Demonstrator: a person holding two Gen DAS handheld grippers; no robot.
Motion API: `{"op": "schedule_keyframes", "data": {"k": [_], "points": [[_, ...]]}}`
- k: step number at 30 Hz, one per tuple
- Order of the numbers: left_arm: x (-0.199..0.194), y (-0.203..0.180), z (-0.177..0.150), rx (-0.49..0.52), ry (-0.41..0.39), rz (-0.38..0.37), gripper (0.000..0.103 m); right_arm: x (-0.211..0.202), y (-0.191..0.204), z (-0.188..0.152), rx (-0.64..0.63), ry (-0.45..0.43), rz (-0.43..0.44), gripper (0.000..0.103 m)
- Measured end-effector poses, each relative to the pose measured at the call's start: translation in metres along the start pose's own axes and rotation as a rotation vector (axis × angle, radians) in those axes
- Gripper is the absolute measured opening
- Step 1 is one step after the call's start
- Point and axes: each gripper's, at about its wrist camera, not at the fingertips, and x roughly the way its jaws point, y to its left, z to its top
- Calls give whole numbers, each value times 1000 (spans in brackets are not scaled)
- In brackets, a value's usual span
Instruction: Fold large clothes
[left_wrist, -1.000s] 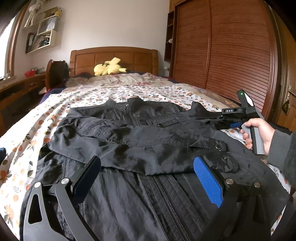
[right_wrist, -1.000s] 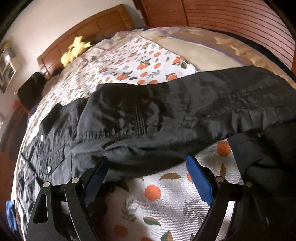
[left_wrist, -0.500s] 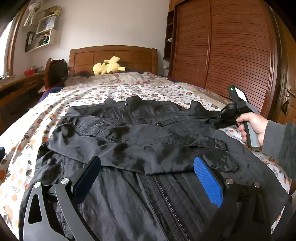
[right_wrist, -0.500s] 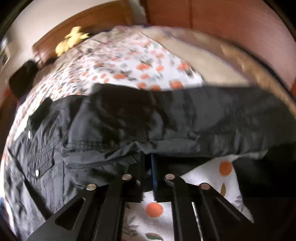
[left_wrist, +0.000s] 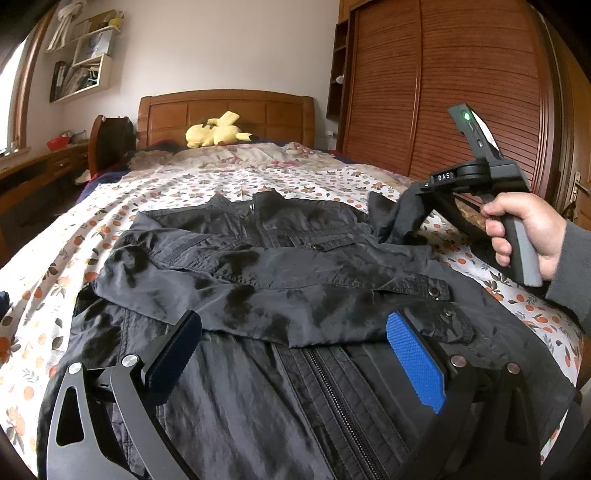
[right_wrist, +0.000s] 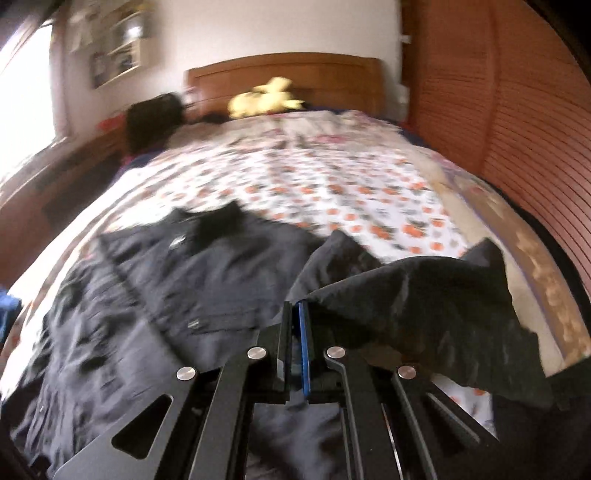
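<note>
A black zip jacket lies spread on the bed, one sleeve folded across its chest. My left gripper hovers open over the jacket's lower front, with nothing between its fingers. At the right edge of the bed a person's hand holds my right gripper, which is shut on the jacket's other sleeve and lifts it off the bed. In the right wrist view that gripper pinches the raised sleeve above the jacket, blurred by motion.
The bed has a white cover with an orange fruit print. A yellow plush toy lies by the wooden headboard. A louvred wooden wardrobe lines the right side. A desk and wall shelves stand at the left.
My right gripper closed on the sleeve at the bed's right edge, then rose and rolled, pulling the sleeve up off the cover. My left gripper stayed where it was, open.
</note>
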Motion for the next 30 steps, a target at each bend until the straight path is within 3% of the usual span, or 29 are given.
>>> {"op": "schedule_keyframes", "data": {"k": [3,8,12,16,19,24,30], "points": [[0,0,0,-1,1,1,101,7,27,-17,-49,59,55,3],[-1,1,0,-1,-1,2,101,18,43,-45,-83,150,66,4],[-1,1,0,-2,-1,1,101,7,42,-57,-82,150,61,27],[-1,0,0,0,-1,2,101,-13,38,-59,-80,138,60,32],[-1,0,0,0,-1,3,101,-25,31,-56,-87,116,36,43],[-3,1,2,-2,-6,8,101,-33,5,-53,-64,96,-29,50],[-3,1,1,0,-7,6,101,-23,-32,-58,-58,108,-153,66]]}}
